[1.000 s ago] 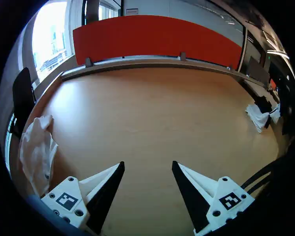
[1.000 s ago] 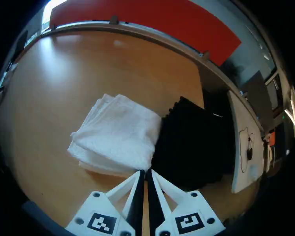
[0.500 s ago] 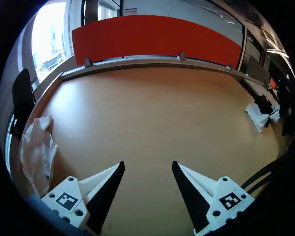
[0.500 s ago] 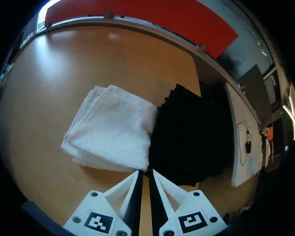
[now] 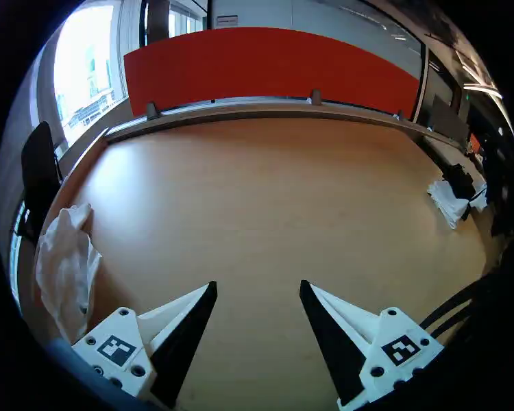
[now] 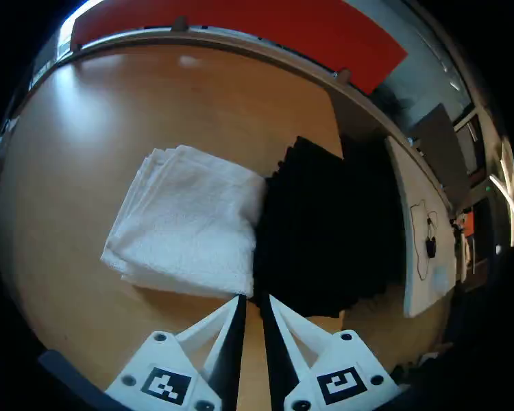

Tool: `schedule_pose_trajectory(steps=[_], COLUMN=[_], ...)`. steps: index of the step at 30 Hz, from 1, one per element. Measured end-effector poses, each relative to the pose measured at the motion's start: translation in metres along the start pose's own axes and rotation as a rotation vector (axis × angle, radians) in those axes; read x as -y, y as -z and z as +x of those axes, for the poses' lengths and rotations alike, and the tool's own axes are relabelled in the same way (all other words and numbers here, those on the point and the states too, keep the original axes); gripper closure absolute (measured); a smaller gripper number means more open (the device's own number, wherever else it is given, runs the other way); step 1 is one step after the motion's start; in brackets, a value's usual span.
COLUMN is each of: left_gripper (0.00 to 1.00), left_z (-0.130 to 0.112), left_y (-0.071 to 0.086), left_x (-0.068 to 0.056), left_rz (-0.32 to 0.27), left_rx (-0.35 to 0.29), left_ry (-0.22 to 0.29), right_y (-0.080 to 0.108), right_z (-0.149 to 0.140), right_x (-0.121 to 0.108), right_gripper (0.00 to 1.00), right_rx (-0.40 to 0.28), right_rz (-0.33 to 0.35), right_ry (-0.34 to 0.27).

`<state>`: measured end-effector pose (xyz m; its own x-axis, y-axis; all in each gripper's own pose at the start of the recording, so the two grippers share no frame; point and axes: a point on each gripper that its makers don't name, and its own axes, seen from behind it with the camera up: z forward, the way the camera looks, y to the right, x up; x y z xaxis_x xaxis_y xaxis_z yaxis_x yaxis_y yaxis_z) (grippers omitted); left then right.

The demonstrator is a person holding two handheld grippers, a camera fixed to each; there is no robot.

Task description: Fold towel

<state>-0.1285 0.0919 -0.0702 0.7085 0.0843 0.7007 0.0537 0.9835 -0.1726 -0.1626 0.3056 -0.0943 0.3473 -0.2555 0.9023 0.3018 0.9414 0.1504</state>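
A folded white towel (image 6: 188,222) lies flat on the wooden table (image 6: 120,116) in the right gripper view, its right edge against a dark black pile (image 6: 325,233). My right gripper (image 6: 252,299) hovers just behind the towel's near corner. Its fingers are almost together, with only a thin strip of table showing between them and no cloth in the gap. In the left gripper view, my left gripper (image 5: 257,288) stands open above bare wood. A crumpled white towel (image 5: 65,264) lies at the table's left edge, left of that gripper. The folded towel (image 5: 447,202) appears small at the far right.
A red partition (image 5: 271,65) runs along the table's far edge. A black chair (image 5: 38,168) stands beyond the left edge, by bright windows. To the right of the black pile is a white desk (image 6: 428,253) with a cable on it.
The right gripper has drawn back slightly from the folded towel and the slit between its fingers has widened a little. The left gripper has barely moved.
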Motion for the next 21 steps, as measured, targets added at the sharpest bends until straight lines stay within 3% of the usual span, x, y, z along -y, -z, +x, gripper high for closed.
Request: schedule_pose_trajectory(steps=[6, 16, 21], left_gripper=[0.11, 0.11, 0.11], left_z=[-0.0005, 0.0003, 0.0008], left_y=[0.0004, 0.0006, 0.0005], left_x=[-0.0006, -0.0009, -0.0009], left_rz=[-0.002, -0.005, -0.008], left_rx=[-0.001, -0.004, -0.006], left_ry=[0.003, 0.004, 0.002], right_y=[0.0016, 0.0068, 0.0096], right_z=[-0.0019, -0.0044, -0.0020], right_x=[-0.0016, -0.0035, -0.0015], right_gripper=[0.66, 0.12, 0.08], right_rx=[0.001, -0.009, -0.025], right_rz=[-0.014, -0.040, -0.042], right_ry=[0.003, -0.002, -0.006])
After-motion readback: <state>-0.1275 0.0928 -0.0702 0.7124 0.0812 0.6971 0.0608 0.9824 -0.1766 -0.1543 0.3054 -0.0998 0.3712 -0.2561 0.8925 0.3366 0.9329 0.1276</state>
